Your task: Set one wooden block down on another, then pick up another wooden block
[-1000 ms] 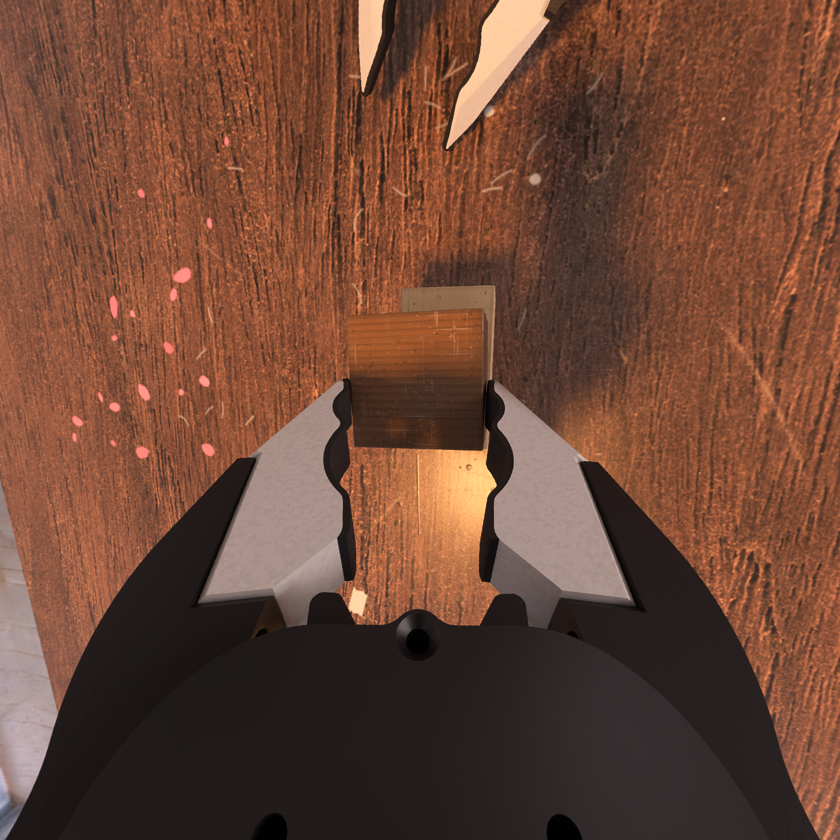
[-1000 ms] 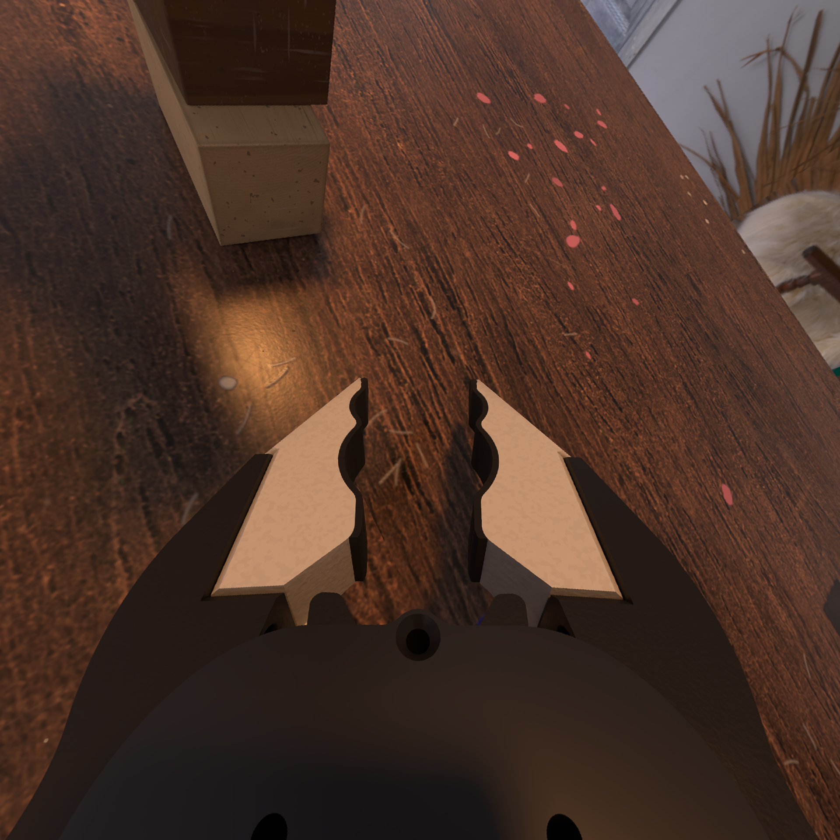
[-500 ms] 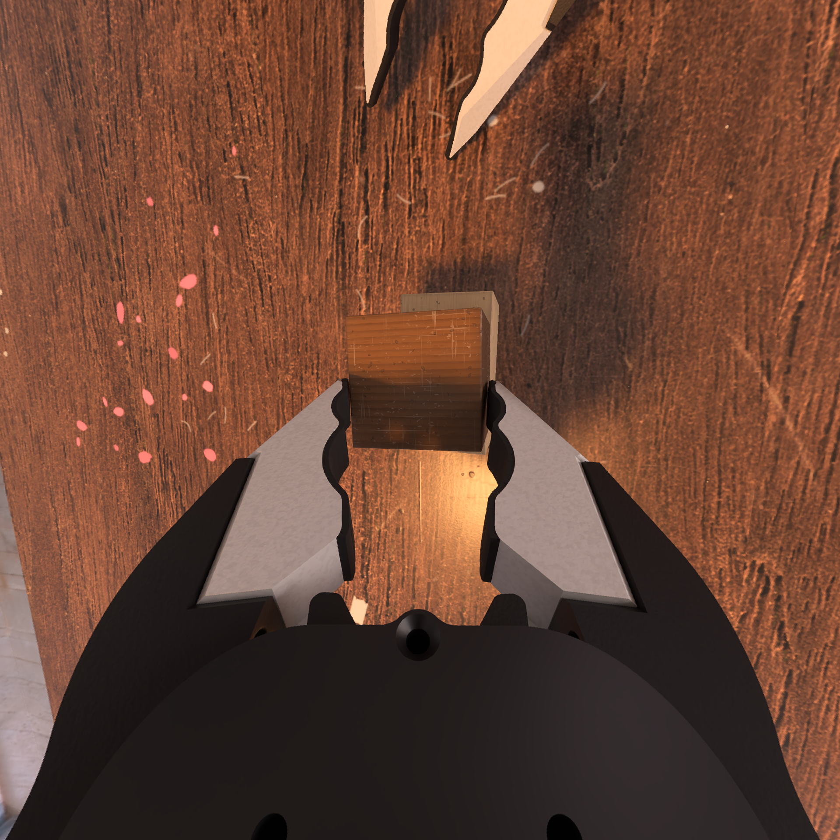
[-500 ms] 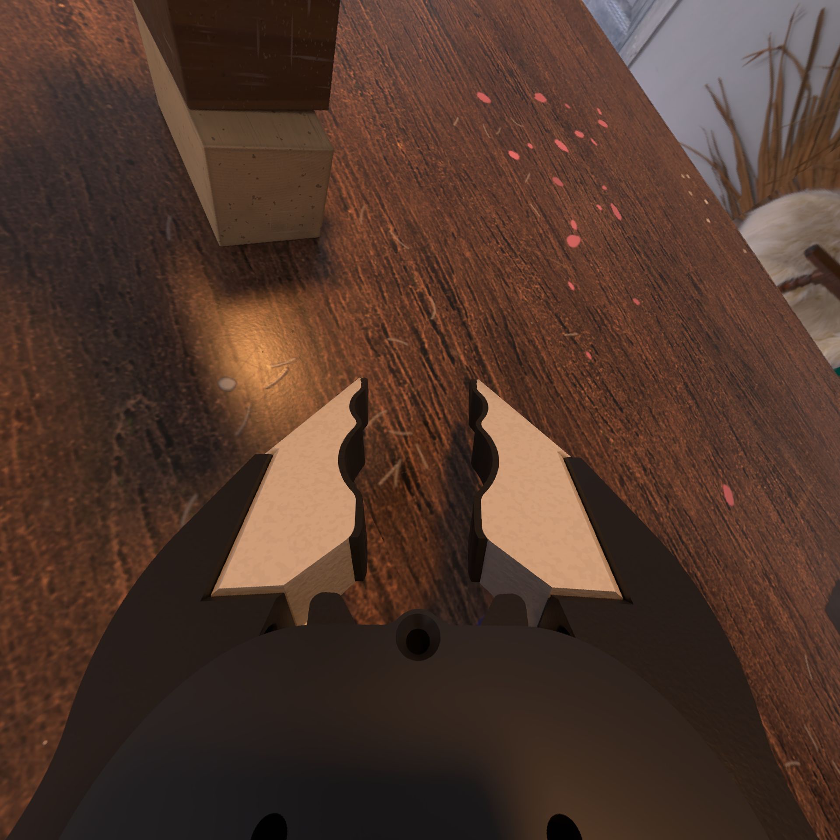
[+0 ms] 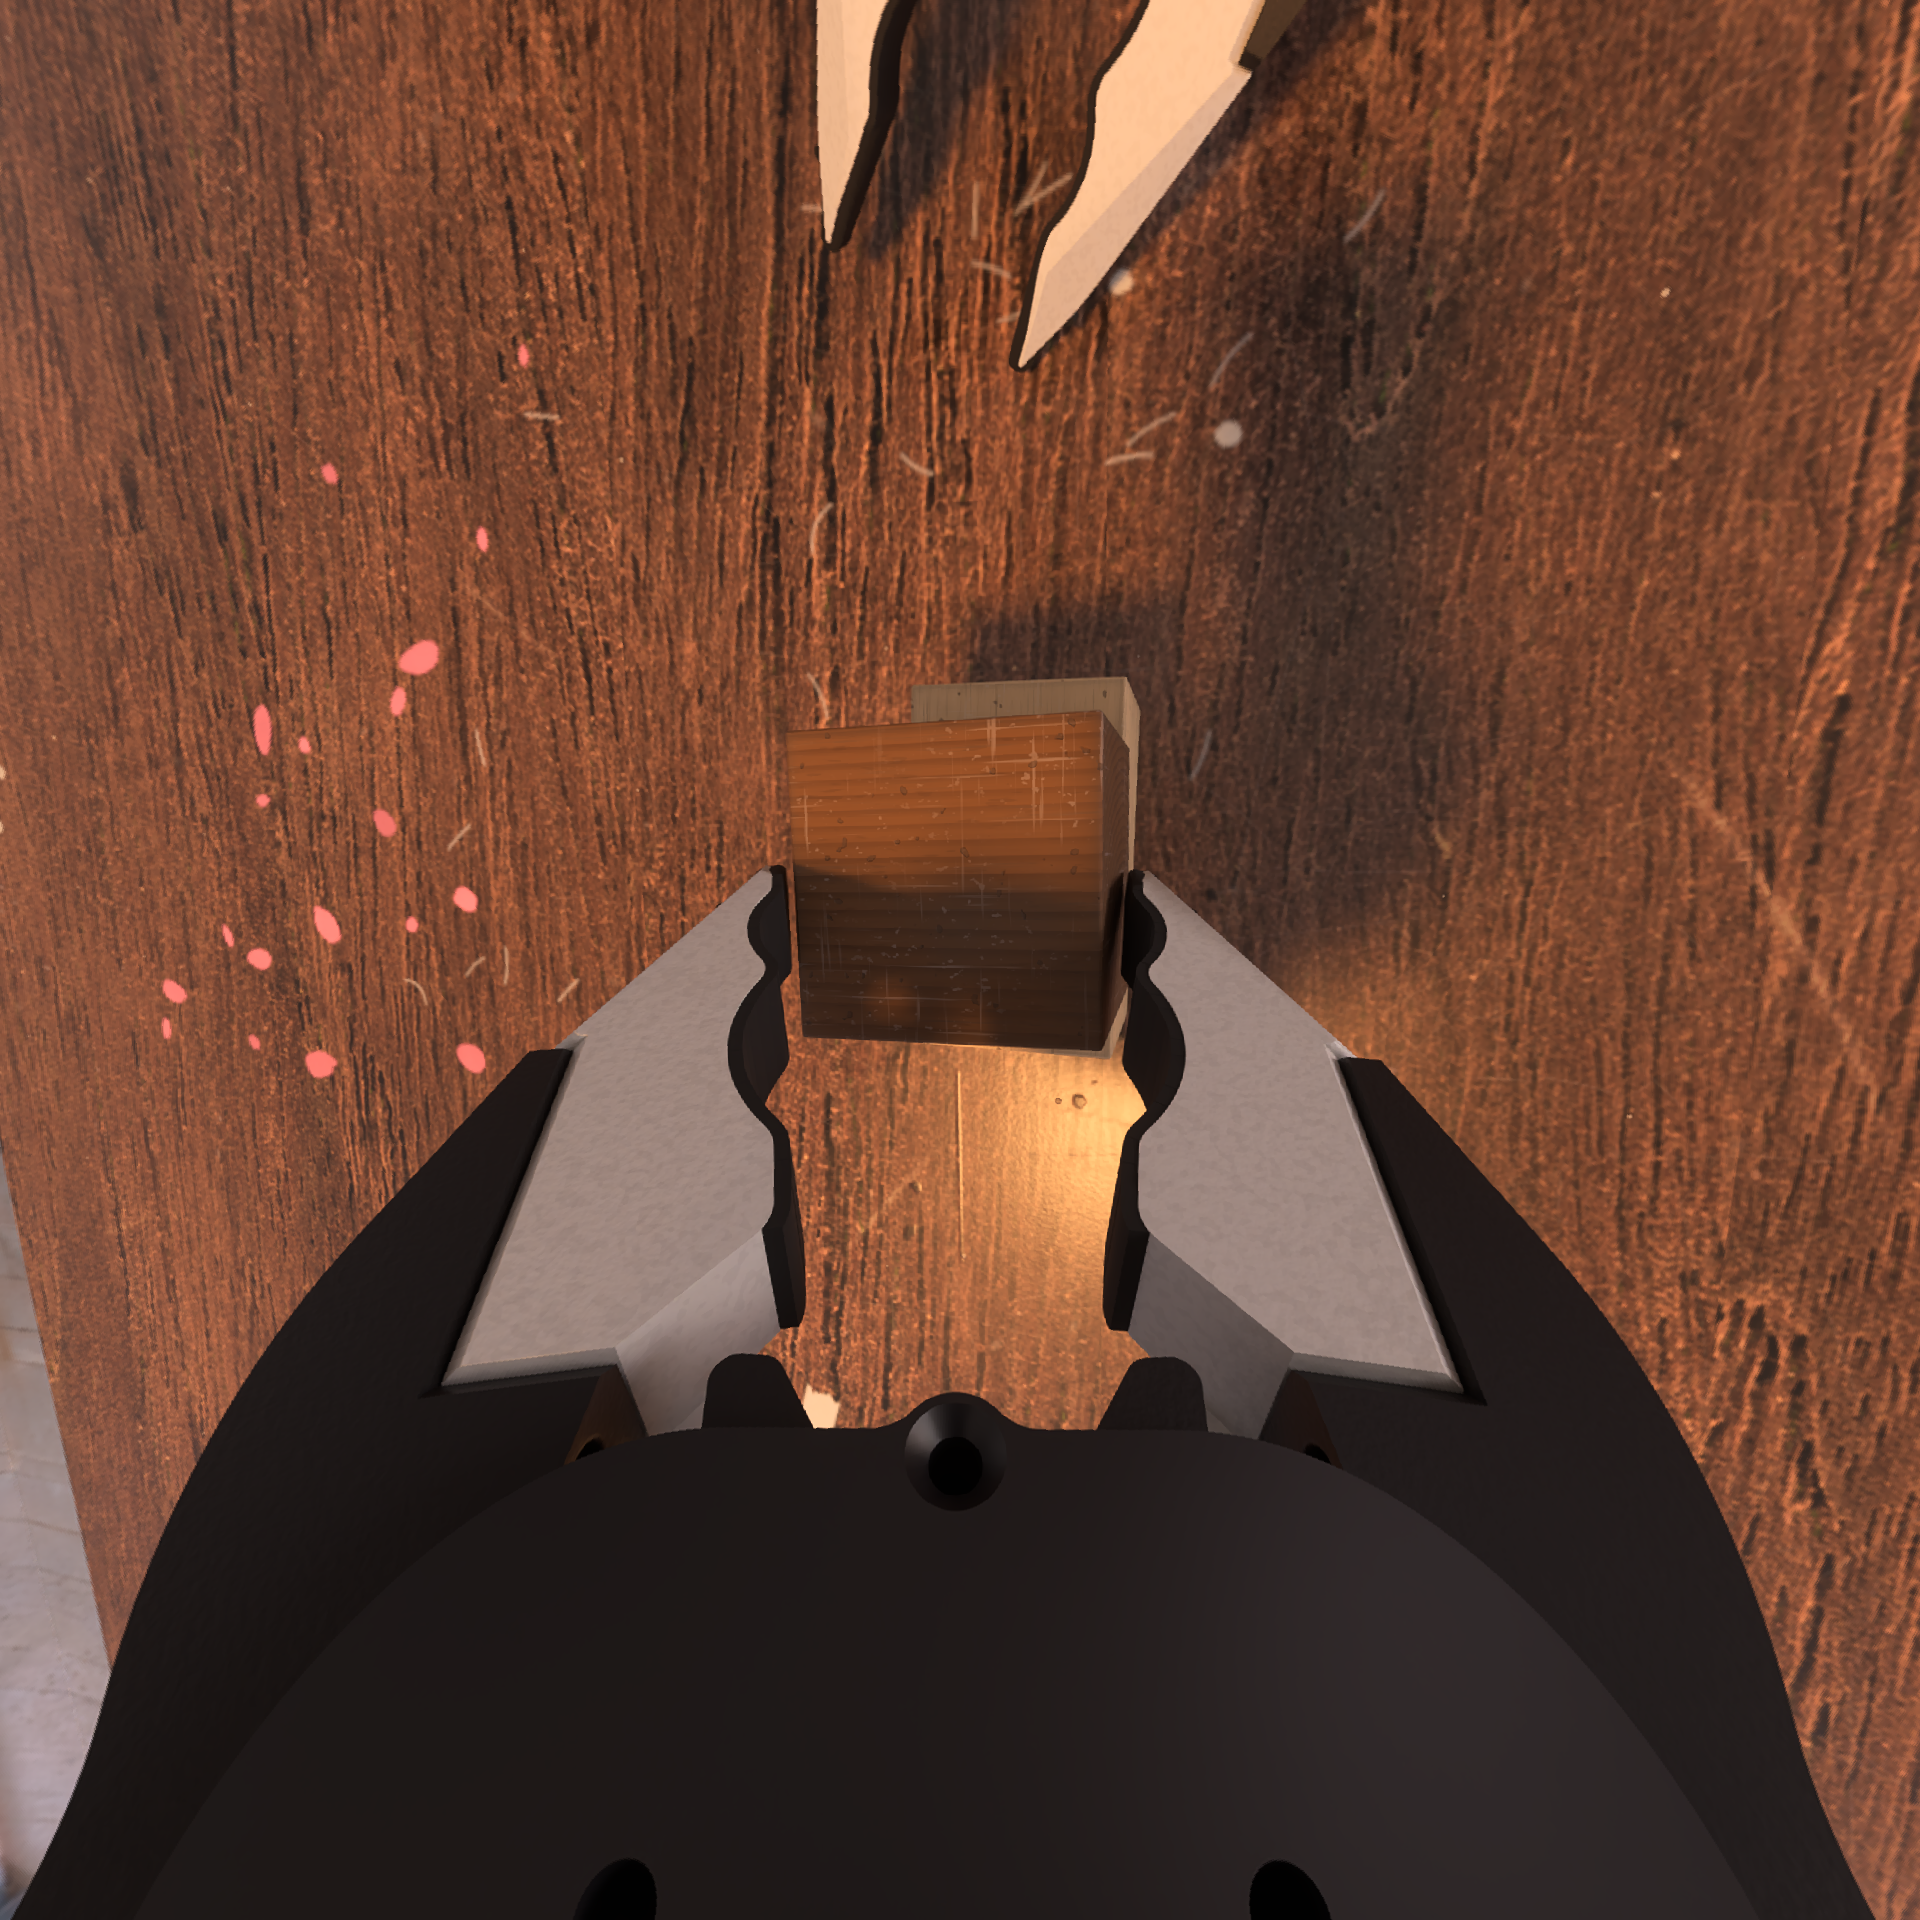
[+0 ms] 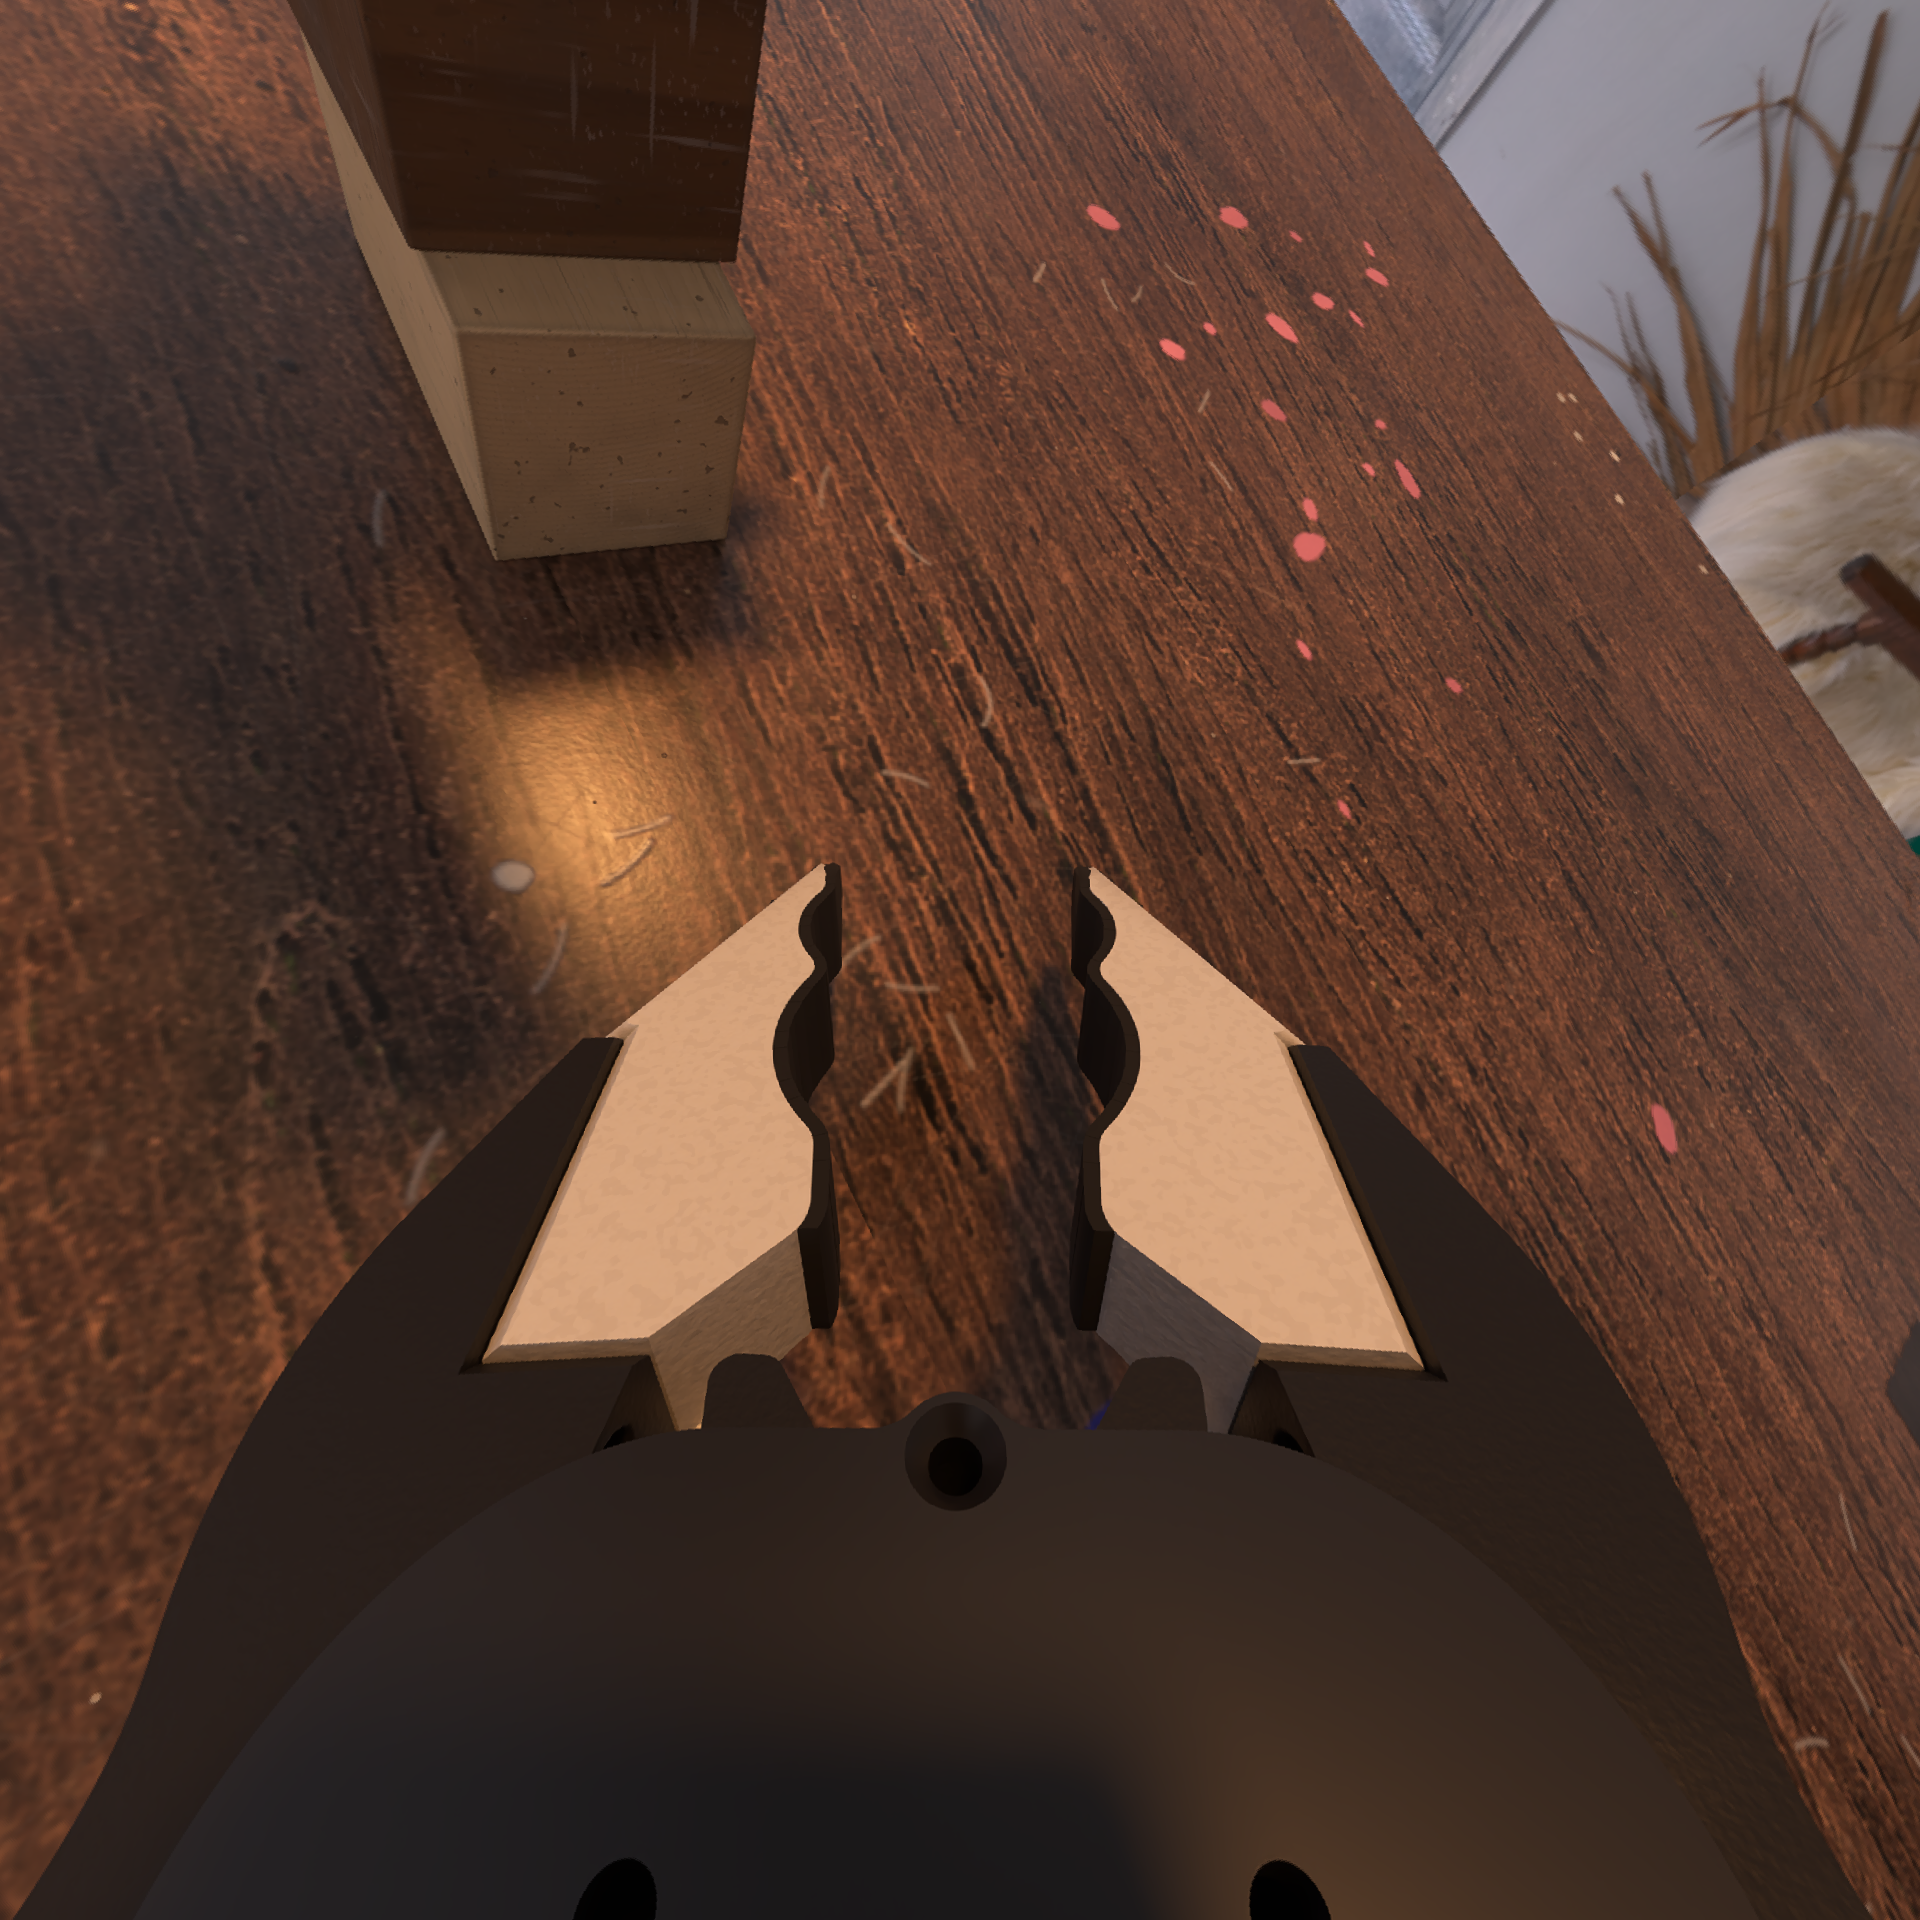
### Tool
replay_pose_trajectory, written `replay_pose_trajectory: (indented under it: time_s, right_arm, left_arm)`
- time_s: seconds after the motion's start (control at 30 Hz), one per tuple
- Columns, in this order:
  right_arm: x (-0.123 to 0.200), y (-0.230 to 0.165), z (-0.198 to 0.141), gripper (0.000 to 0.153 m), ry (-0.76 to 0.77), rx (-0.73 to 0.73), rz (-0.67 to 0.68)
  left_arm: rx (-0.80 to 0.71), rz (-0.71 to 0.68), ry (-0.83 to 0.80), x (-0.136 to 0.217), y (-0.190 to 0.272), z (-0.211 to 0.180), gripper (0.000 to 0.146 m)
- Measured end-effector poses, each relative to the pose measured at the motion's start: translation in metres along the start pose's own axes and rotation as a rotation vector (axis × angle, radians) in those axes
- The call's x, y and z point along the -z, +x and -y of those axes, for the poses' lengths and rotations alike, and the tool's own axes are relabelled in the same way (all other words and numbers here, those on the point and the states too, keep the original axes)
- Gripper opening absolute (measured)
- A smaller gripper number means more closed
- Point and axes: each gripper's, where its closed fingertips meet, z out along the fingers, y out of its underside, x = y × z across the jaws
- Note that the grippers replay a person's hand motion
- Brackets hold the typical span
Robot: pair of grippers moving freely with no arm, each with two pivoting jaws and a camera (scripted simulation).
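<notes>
A dark brown wooden block rests on a pale wooden block, shifted a little to one side of it. My left gripper, with grey fingers, straddles the dark block, its jaws slightly apart from the block's sides. In the right wrist view the stack stands at the top left, dark block on pale block. My right gripper, with tan fingers, is open and empty over bare table, short of the stack. Its fingers also show at the top of the left wrist view.
The dark wooden table has pink paint specks. Its edge runs down the right side of the right wrist view, with a furry stool and dried grass beyond. A small pale bit peeks out under my left gripper.
My left gripper's fingers have spread slightly off the dark block's sides. The dark block has settled a little lower onto the pale block. My right gripper has barely moved.
</notes>
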Motion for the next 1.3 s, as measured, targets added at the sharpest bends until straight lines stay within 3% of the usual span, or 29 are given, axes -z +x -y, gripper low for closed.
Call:
replay_pose_trajectory:
  time_s: [0.3, 0.43, 0.57, 0.67, 0.8, 0.87, 0.97, 1.1, 1.3]
  right_arm:
    - [0.000, 0.000, -0.001, 0.044, -0.004, 0.004, 0.000]
    - [0.000, 0.000, -0.001, 0.044, -0.004, 0.003, -0.002]
    - [0.000, 0.001, 0.000, 0.044, -0.001, 0.001, -0.004]
    - [0.000, 0.001, -0.001, 0.044, -0.002, 0.000, -0.004]
    - [0.000, 0.001, -0.001, 0.044, -0.004, 0.004, -0.006]
    - [0.000, 0.001, -0.001, 0.044, -0.003, 0.002, -0.007]
    - [0.000, 0.001, -0.001, 0.044, -0.003, -0.002, -0.008]
    - [0.000, 0.001, -0.001, 0.044, -0.006, 0.004, -0.010]
    - [-0.001, 0.000, -0.002, 0.044, -0.012, 0.013, -0.015]
  left_arm:
    - [0.016, 0.046, 0.082, 0.014, -0.007, 0.011, 0.089]
    - [0.024, 0.120, 0.201, 0.036, -0.017, 0.026, 0.090]
    - [0.028, 0.296, 0.437, 0.083, -0.039, 0.052, 0.078]
    - [0.106, 0.540, 0.611, 0.132, -0.070, 0.055, 0.079]
    - [0.474, 1.021, 0.604, 0.196, -0.128, -0.009, 0.094]
    - [0.673, 1.228, 0.526, 0.226, -0.138, -0.059, 0.082]
    - [0.844, 1.371, 0.434, 0.257, -0.131, -0.117, 0.076]
    - [1.058, 1.477, 0.347, 0.283, -0.108, -0.188, 0.077]
    - [1.339, 1.162, 0.482, 0.247, -0.096, -0.237, 0.061]
